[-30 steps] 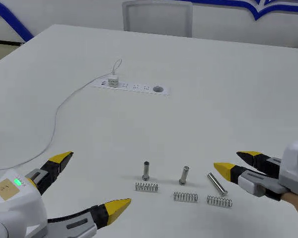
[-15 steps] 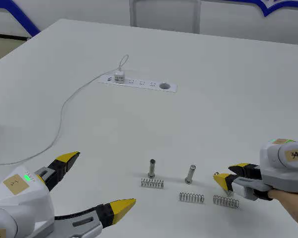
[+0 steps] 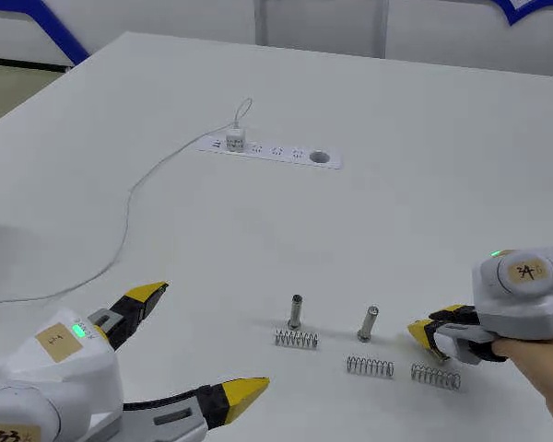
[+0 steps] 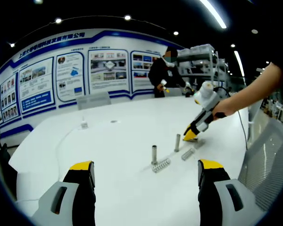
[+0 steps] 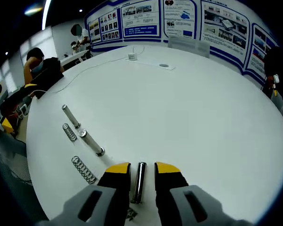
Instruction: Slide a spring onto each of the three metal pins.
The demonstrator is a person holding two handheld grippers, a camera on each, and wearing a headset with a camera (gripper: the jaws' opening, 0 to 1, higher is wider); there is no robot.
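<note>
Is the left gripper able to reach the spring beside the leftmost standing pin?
Probably yes: the left gripper is open, and just bare table lies between it and that spring.

2 pins (image 3: 295,311) upright, 3 springs (image 3: 369,366) before them

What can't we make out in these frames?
- Lying pin: in the head view it is hidden behind the right gripper. The right gripper view shows it between the jaws, but whether they touch it is unclear.
- Left gripper: in the head view its body is cut off by the bottom edge.
- Power strip: in the head view the socket markings are too small.
- Wall posters: in the left gripper view the text is blurred.
</note>
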